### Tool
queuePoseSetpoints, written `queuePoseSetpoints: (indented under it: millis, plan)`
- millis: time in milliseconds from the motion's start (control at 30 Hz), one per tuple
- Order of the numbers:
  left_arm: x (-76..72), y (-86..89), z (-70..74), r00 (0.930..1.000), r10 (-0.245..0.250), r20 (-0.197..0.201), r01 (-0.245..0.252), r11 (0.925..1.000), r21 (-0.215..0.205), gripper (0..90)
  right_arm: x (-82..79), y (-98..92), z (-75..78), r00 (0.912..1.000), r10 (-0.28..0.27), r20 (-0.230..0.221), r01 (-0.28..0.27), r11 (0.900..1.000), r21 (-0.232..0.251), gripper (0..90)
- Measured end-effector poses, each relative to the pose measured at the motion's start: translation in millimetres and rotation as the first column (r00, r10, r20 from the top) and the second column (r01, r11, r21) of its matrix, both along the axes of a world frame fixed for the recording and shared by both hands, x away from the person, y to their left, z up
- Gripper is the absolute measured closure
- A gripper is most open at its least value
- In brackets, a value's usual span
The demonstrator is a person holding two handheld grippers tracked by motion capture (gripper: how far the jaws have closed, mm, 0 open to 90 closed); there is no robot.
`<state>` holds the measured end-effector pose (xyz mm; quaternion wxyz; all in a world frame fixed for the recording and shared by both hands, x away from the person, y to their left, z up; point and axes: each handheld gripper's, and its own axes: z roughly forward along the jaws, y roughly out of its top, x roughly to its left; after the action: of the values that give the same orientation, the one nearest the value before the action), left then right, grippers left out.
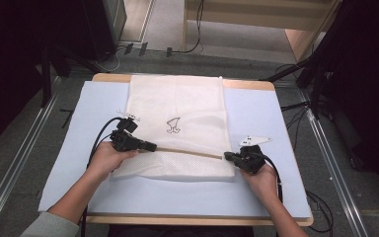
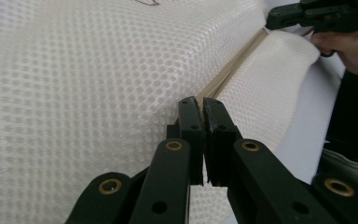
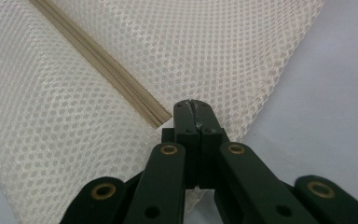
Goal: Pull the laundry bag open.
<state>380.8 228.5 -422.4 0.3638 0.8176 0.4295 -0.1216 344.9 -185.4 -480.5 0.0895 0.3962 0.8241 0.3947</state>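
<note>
A white mesh bag (image 1: 177, 103) lies flat on the light blue mat (image 1: 261, 118). A beige zipper (image 1: 187, 151) runs across its near part. My left gripper (image 1: 153, 146) is at the zipper's left end; in the left gripper view its jaws (image 2: 200, 105) are shut on a beige piece of the zipper (image 2: 235, 67). My right gripper (image 1: 227, 157) is at the zipper's right end. In the right gripper view it (image 3: 195, 103) is shut on the mesh just past the end of the zipper (image 3: 107, 65). The zipper is stretched straight between the two.
A small black drawing (image 1: 173, 125) marks the bag's middle. The mat covers a wooden table (image 1: 197, 220) with bare mat on both sides of the bag. Cables (image 1: 296, 106) and metal rails (image 1: 330, 148) lie on the floor around the table.
</note>
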Motion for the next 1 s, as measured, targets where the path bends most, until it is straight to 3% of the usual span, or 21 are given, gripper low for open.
queuePoseSetpoints:
  millis: [667,1000]
  plan:
    - [-4.7,27.8,0.0,0.9993,0.034,-0.013,-0.034,0.9994,-0.001,88.8,0.0,0.0,0.0,1.0000,0.000,0.000,0.000,1.000,0.000,90.0]
    - [-9.4,53.2,2.1,0.9973,0.072,-0.013,-0.073,0.9973,-0.015,88.7,-0.1,0.1,0.0,1.0000,-0.001,0.000,0.001,1.000,0.000,90.0]
